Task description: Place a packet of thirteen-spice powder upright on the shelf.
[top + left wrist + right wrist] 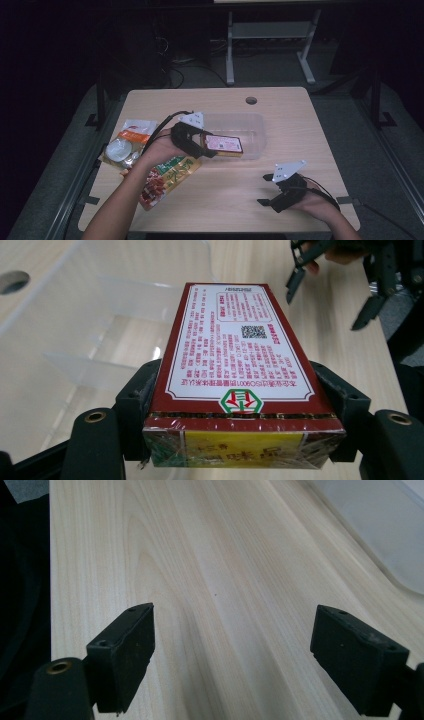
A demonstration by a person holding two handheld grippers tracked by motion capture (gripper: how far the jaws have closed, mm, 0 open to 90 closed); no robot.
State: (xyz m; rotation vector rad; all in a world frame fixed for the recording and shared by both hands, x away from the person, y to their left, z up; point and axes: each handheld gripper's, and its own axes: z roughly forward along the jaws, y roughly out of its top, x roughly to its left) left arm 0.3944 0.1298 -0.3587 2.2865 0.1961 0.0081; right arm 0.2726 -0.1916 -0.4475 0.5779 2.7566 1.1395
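Observation:
A dark red box (pixel 240 360) with a white printed label is clamped between the jaws of my left gripper (pixel 206 148). In the high view the red box (pixel 225 145) hangs over the front edge of a clear plastic bin (pixel 252 125). The left gripper view shows the bin's clear dividers (pixel 100 330) beyond and left of the box. My right gripper (pixel 267 190) rests low over the table's front right, jaws wide apart, nothing between them. The right gripper view has bare wood between its two pads (pixel 125 650).
A green and red snack bag (pixel 167 177) lies under the left forearm. An orange and white packet (pixel 127 142) lies at the table's left. The wooden table (pixel 300 130) has a cable hole (pixel 251 100) at the back. The bin's corner (pixel 380 535) appears in the right gripper view.

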